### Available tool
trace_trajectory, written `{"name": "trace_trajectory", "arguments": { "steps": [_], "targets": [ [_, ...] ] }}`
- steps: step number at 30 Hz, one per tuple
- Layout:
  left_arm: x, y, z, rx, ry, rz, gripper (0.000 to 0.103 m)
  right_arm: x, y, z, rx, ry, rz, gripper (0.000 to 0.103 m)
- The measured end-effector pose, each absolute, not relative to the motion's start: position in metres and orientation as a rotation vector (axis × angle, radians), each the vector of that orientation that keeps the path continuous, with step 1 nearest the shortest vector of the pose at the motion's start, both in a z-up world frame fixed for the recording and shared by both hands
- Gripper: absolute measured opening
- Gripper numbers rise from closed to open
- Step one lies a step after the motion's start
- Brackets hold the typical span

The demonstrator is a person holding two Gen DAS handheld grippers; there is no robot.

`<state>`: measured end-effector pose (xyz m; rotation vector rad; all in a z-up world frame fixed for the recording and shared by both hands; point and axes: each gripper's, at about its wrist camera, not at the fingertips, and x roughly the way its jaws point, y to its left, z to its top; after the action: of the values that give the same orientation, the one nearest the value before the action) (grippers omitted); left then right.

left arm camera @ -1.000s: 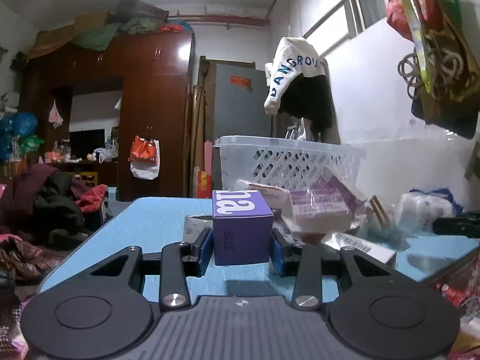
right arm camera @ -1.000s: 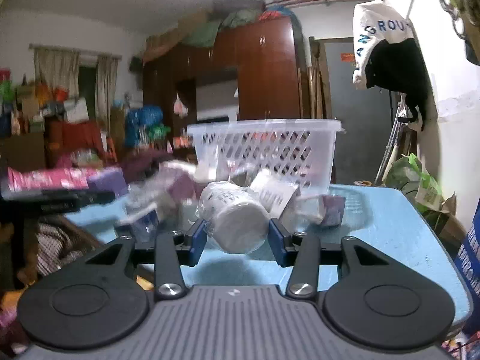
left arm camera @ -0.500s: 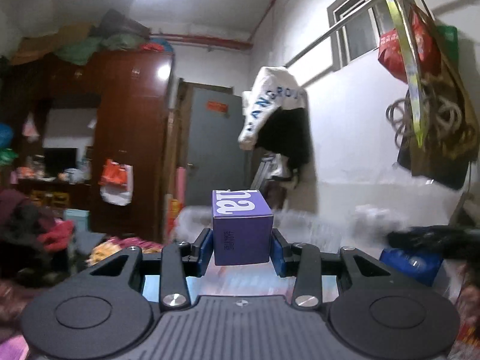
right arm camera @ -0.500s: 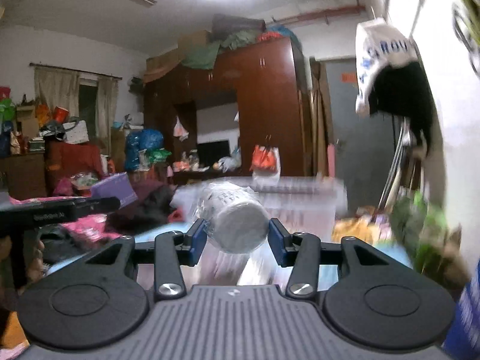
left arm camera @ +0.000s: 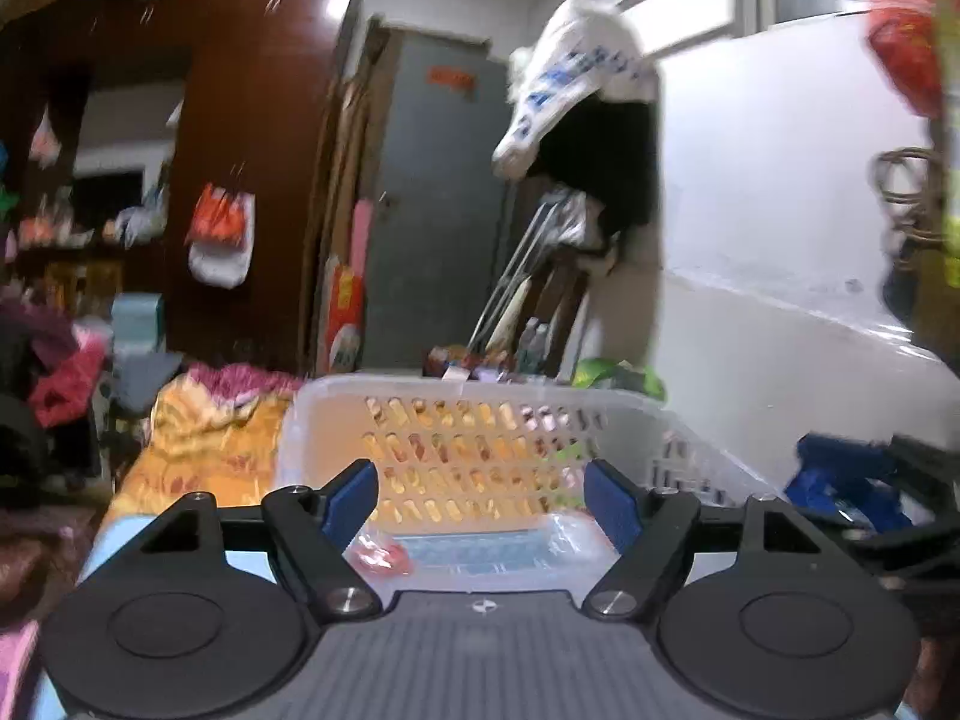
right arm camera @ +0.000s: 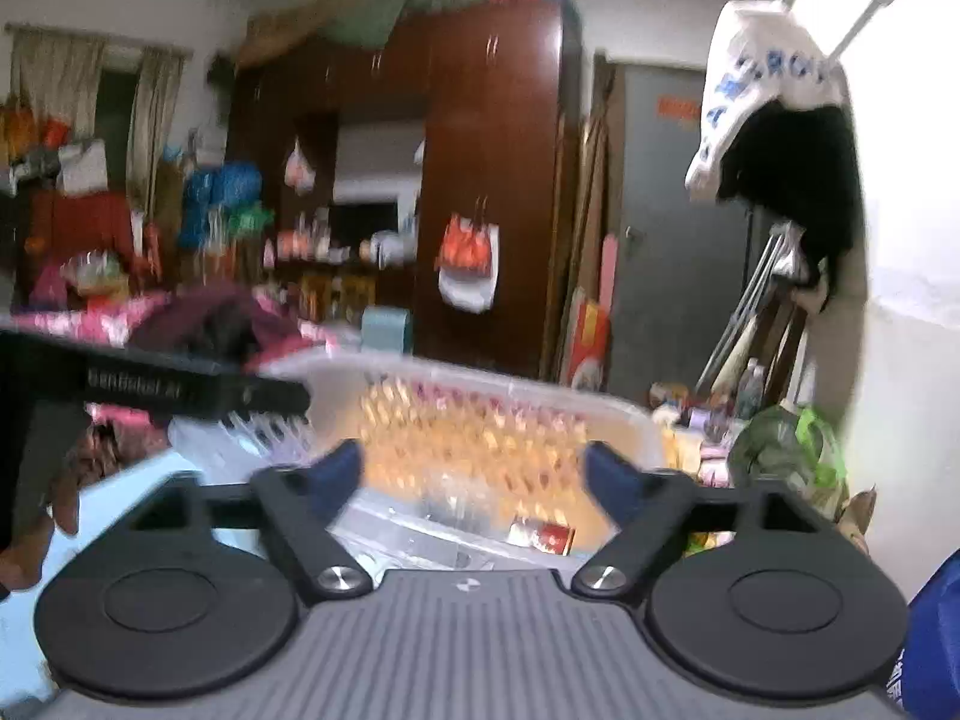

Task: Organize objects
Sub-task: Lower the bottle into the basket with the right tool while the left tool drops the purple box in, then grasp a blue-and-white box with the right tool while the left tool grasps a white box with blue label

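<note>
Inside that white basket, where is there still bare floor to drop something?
In the left wrist view, the basket floor is bare in the middle and toward the right wall, behind the red packet lying at its near left. The right wrist view shows a red can by the near right edge, so that side is more crowded.

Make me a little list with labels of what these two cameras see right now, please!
place: cluttered room
basket: white plastic with holes, just ahead of both grippers
in basket: small red thing, blurred
left gripper: jaws have just been opening, nothing between them
right gripper: jaws have just been opening, nothing between them
behind: brown wardrobe, grey door
hanging: white and black garment
</note>
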<state>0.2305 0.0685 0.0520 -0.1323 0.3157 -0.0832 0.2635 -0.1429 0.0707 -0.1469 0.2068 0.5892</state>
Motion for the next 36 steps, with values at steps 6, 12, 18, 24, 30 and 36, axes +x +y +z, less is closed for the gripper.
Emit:
{"name": "trace_trajectory", "arguments": {
  "steps": [6, 12, 18, 24, 30, 36],
  "targets": [
    [0.114, 0.059, 0.023, -0.058, 0.204, -0.117, 0.091, 0.180, -0.189, 0.038, -0.059, 0.167, 0.655, 0.103],
    [0.051, 0.058, -0.032, -0.077, 0.204, -0.090, 0.092, 0.110, -0.210, -0.034, 0.022, 0.182, 0.658, 0.103],
    [0.042, 0.067, -0.060, -0.057, 0.242, -0.067, 0.092, 0.084, -0.179, -0.047, -0.002, 0.218, 0.810, 0.100],
    [0.050, 0.066, -0.065, -0.034, 0.251, -0.051, 0.091, 0.081, -0.137, -0.054, -0.121, 0.208, 0.809, 0.065],
    [0.051, 0.058, -0.070, -0.005, 0.273, -0.049, 0.084, 0.068, -0.127, -0.058, -0.193, 0.188, 0.778, 0.041],
    [0.056, 0.051, -0.071, -0.009, 0.286, -0.065, 0.074, 0.062, -0.139, -0.058, -0.188, 0.171, 0.772, 0.037]
  ]
}}
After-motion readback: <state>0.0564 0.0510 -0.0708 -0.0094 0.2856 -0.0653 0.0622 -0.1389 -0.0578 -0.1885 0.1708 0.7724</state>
